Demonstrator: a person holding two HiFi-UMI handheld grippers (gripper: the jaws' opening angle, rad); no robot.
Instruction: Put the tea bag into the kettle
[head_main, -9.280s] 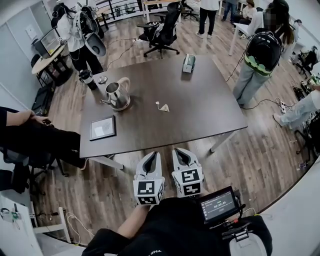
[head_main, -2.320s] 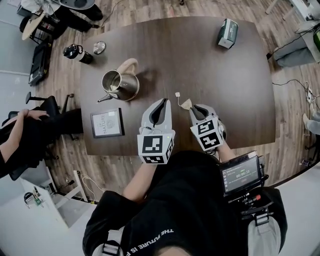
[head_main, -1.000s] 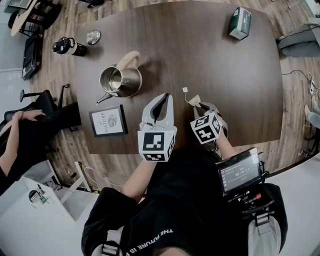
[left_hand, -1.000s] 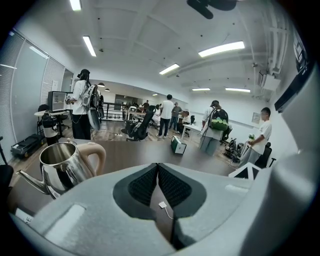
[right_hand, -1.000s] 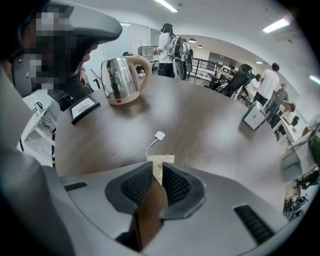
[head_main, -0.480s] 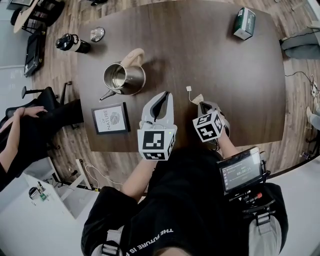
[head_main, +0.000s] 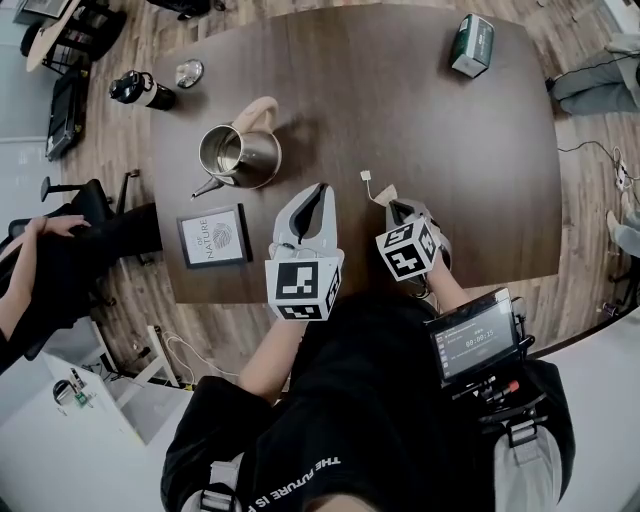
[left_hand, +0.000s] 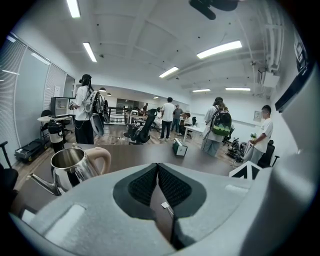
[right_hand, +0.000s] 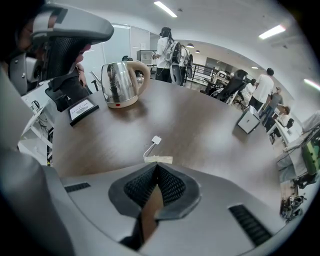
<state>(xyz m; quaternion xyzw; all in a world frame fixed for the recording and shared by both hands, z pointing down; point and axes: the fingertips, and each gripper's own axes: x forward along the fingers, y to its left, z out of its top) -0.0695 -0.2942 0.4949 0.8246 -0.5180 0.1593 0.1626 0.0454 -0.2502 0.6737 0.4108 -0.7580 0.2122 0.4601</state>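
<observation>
We find the tea bag (head_main: 385, 193) low over the table (head_main: 420, 110) near its front edge, its string running to a tag (right_hand: 156, 140) that lies flat on the wood. The right gripper (right_hand: 157, 167) has its jaws pressed together on the bag's near edge. Just to the left is the left gripper (left_hand: 158, 166), jaws closed on nothing, and well beyond it the kettle (head_main: 240, 152) stands upright and lidless, with a card (head_main: 213, 236) near it and a box (head_main: 471, 45) at the far corner.
</observation>
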